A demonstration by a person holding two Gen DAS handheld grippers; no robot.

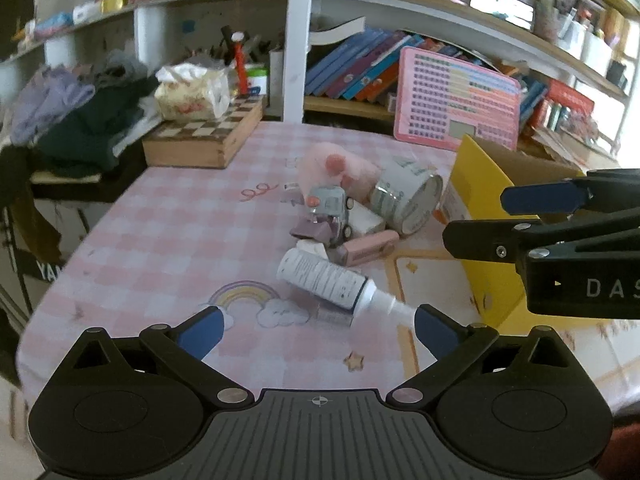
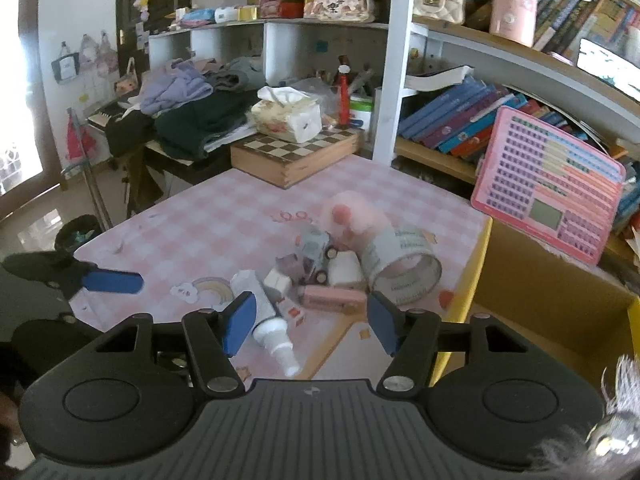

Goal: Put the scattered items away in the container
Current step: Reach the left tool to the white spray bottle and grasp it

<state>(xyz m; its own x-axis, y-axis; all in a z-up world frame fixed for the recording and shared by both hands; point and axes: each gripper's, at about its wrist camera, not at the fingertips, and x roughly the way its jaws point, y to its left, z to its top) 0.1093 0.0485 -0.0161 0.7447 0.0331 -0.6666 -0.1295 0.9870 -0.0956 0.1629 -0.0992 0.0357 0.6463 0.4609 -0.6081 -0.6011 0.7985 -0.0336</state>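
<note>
A heap of small items lies mid-table on the pink checked cloth: a white spray bottle (image 1: 324,280) (image 2: 260,304), a tin can (image 1: 404,196) (image 2: 400,264) on its side, a pink plush toy (image 1: 340,168) (image 2: 352,212), a grey toy car (image 1: 328,204) (image 2: 316,248) and a pink box (image 1: 368,252) (image 2: 332,298). The yellow cardboard container (image 1: 480,184) (image 2: 540,292) stands open to their right. My left gripper (image 1: 318,332) is open just short of the bottle, whose nozzle points at its right pad. My right gripper (image 2: 312,328) (image 1: 476,218) hovers open beside the container, nothing between its pads.
A wooden chessboard box (image 1: 200,136) (image 2: 296,152) with a tissue pack (image 2: 288,118) on it sits at the table's far left. A pink toy keyboard (image 1: 456,96) (image 2: 548,184) leans on the bookshelf behind the container. Piled clothes (image 2: 192,112) lie left of the table.
</note>
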